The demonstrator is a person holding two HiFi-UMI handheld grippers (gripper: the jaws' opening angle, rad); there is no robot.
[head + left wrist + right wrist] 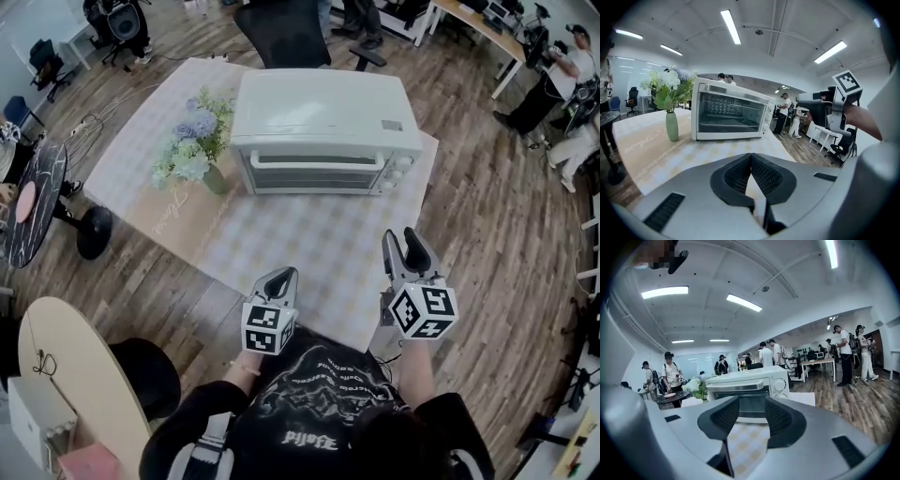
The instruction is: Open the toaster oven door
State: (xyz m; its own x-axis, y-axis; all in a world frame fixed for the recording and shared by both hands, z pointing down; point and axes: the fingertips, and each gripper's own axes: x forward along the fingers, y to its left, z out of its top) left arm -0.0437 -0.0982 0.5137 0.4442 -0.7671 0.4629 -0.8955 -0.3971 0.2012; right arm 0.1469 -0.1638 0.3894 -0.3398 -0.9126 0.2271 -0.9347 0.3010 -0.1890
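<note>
From my right tool (405,240), spread and empty, the oven door handle (314,158) lies far ahead, running left-right; my left tool (281,278), pressed together, sits farther off.

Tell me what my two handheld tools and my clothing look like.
Both the left tool and right tool are grey shells with black ribbed pads, each carrying a white cube of black square markers. You wear a black top with white print.
</note>
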